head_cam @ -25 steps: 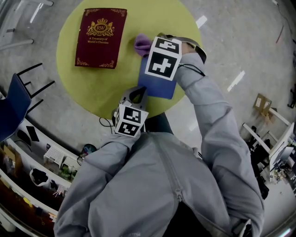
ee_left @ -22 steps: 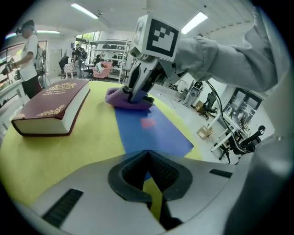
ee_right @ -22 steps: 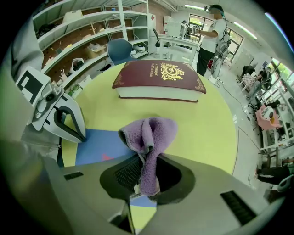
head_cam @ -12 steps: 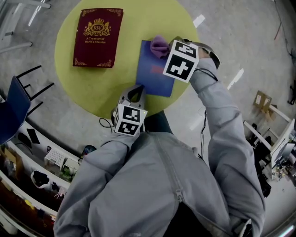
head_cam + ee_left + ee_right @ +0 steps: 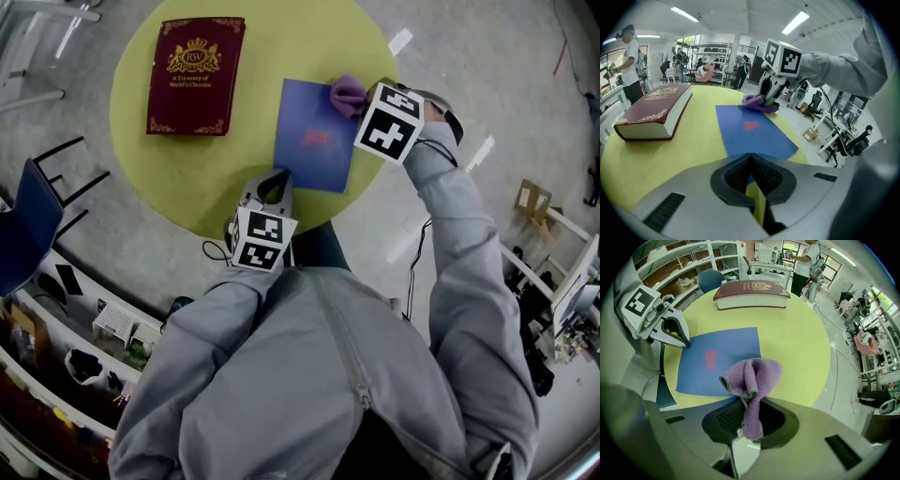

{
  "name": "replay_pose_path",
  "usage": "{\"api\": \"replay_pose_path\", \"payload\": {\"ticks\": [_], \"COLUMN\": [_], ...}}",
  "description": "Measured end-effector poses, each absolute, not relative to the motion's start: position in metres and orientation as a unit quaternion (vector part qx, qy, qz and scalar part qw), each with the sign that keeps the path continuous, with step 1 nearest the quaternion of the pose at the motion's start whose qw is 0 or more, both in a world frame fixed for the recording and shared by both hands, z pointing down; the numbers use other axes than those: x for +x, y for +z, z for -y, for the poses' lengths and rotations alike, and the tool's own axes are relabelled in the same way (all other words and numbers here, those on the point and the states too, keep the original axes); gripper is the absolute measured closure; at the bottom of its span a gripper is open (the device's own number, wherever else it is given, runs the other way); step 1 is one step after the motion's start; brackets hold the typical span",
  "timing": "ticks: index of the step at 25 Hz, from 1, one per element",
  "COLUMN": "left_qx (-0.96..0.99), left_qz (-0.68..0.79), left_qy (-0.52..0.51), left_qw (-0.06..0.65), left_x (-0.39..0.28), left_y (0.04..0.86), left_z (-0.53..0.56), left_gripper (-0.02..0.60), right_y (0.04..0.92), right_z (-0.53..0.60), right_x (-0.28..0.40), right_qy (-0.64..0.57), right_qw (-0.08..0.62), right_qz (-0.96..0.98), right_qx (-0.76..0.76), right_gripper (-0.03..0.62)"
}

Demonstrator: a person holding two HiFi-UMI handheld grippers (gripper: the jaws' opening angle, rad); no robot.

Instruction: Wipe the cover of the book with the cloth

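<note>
On the round yellow-green table: cloth held at the blue book's far corner.
Thick maroon book lies at the table's 10 o'clock, well apart, with bare tabletop between. Thin blue book, red mark on its cover, lies flat toward 4 o'clock near the rim. Left gripper, jaws together, sits at the book's 7 o'clock corner, perhaps pressing it. Right gripper, sleeve outstretched, pinches the purple cloth at the book's 1 o'clock corner.
</note>
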State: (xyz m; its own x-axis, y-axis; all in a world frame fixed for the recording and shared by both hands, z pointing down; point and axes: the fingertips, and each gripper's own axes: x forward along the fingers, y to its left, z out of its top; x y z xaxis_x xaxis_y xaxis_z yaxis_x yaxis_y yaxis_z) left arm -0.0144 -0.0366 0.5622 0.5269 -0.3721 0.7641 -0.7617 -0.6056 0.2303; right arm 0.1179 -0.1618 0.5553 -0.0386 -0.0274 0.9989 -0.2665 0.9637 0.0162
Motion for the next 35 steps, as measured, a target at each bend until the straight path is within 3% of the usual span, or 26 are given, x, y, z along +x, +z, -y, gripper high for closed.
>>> {"api": "replay_pose_path", "payload": {"ticks": [12,35], "left_qx": [0.828,0.821], "left_qz": [0.345,0.348], "left_qy": [0.346,0.349], "left_qw": [0.273,0.289], "left_x": [-0.015,-0.025], "left_y": [0.562,0.558], "left_z": [0.035,0.027], "left_gripper": [0.565,0.565], "right_y": [0.537,0.505], "right_z": [0.154,0.134], "right_x": [0.146,0.005], "right_qy": [0.109,0.066], "right_qw": [0.696,0.603], "right_qz": [0.695,0.79], "right_qx": [0.143,0.086], "right_gripper": [0.496,0.496]}}
